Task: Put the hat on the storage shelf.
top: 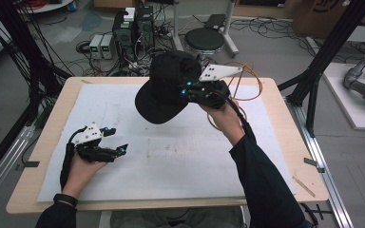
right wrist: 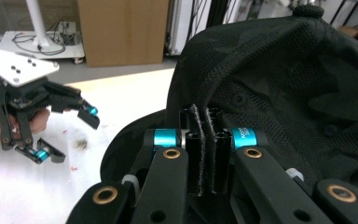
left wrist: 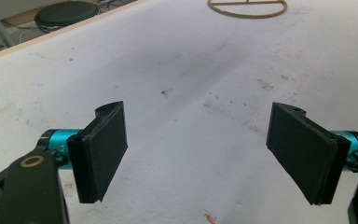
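A black baseball cap [top: 164, 88] hangs in the air above the far middle of the table, its brim pointing left and down. My right gripper [top: 186, 90] is shut on the cap's edge; in the right gripper view the jaws [right wrist: 205, 140] pinch a fold of the cap's fabric [right wrist: 284, 84] between them. My left gripper [top: 118, 140] rests in the hand near the table's left side, open, with nothing between its pads [left wrist: 198, 154]. It also appears, open, at the left of the right gripper view [right wrist: 74, 138].
A white mat [top: 171, 156] covers the wooden table. An orange cable loop [top: 249, 83] lies at the far right of the mat, also seen in the left gripper view [left wrist: 247, 8]. Beyond the table stand a black stool [top: 204, 40] and electronics with cables [top: 133, 33].
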Demonstrator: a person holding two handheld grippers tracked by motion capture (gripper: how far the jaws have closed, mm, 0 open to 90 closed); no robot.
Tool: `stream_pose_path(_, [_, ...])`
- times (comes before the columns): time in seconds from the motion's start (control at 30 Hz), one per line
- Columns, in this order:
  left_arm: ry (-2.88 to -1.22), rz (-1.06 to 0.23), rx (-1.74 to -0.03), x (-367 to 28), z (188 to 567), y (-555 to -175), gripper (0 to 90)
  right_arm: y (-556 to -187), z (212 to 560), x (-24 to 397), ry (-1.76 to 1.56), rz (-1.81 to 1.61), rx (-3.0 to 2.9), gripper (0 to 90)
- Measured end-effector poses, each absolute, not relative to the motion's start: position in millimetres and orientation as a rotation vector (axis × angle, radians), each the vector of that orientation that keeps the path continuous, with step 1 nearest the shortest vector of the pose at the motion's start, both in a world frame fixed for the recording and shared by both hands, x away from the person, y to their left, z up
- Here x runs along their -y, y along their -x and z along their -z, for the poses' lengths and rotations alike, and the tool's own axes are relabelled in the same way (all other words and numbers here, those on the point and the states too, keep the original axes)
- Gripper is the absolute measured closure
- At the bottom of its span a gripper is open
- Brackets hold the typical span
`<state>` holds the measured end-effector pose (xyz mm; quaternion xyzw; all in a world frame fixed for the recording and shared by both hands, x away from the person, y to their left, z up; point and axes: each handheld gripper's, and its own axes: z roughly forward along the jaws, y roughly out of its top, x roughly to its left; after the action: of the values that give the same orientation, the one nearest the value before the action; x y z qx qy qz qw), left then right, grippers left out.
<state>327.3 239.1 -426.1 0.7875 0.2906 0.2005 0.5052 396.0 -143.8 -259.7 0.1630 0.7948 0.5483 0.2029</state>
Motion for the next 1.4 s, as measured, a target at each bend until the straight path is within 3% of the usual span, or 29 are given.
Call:
stream_pose_path(0.5, [-1.897,-0.488,-0.704,-239.4,426.2,-327.6,20.0,-393.5,200.8,215.0,-0.502,-1.496,-2.074,89.0])
stream_pose_path(1.4, [-1.901,-0.483,-0.711,-237.8,427.3,-328.1,20.0,-402.4,199.3,294.9,-0.623,-1.449,-2.002,88.8])
